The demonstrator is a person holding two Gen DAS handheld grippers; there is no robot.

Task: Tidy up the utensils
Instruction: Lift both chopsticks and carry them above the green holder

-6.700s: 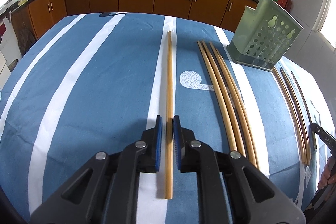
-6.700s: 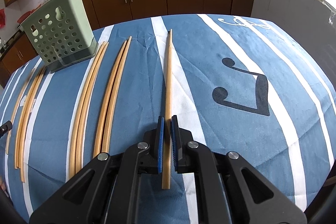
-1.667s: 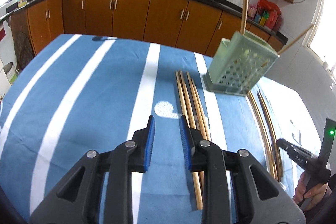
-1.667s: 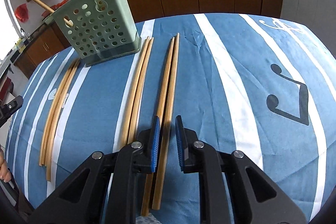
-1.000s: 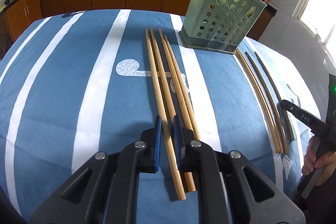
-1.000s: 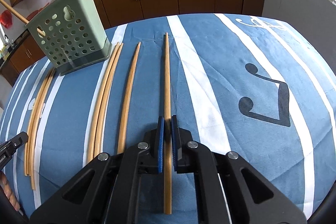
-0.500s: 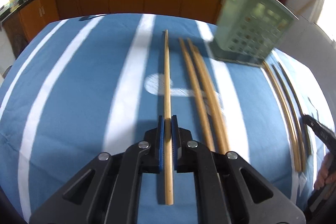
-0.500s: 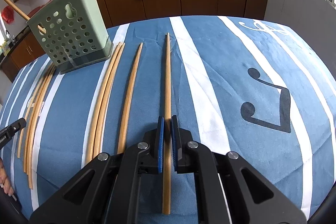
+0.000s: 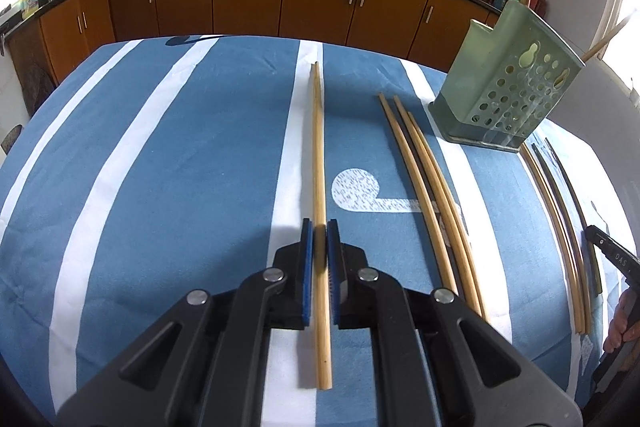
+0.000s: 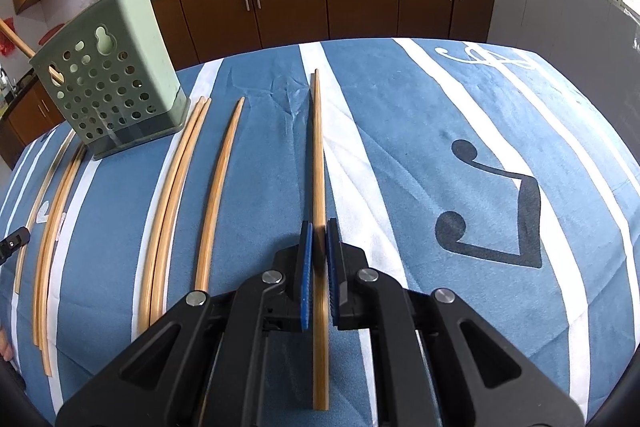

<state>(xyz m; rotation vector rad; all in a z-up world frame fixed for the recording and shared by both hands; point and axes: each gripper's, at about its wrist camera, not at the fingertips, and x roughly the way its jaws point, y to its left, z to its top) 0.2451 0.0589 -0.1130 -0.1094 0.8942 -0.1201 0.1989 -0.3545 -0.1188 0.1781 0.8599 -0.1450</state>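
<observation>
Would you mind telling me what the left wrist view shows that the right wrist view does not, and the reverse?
Only the left wrist view shows the left gripper shut on a chopstick and a white round mark on the cloth. Only the right wrist view shows the right gripper shut on another chopstick and a black music note. Both show the green perforated holder with chopsticks standing in it, and loose chopsticks lying on the striped blue tablecloth.

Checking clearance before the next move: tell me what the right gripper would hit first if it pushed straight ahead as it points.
Probably the blue striped tablecloth: the right gripper, shut on a chopstick, points downward at bare cloth ahead. Depth is unclear.
</observation>
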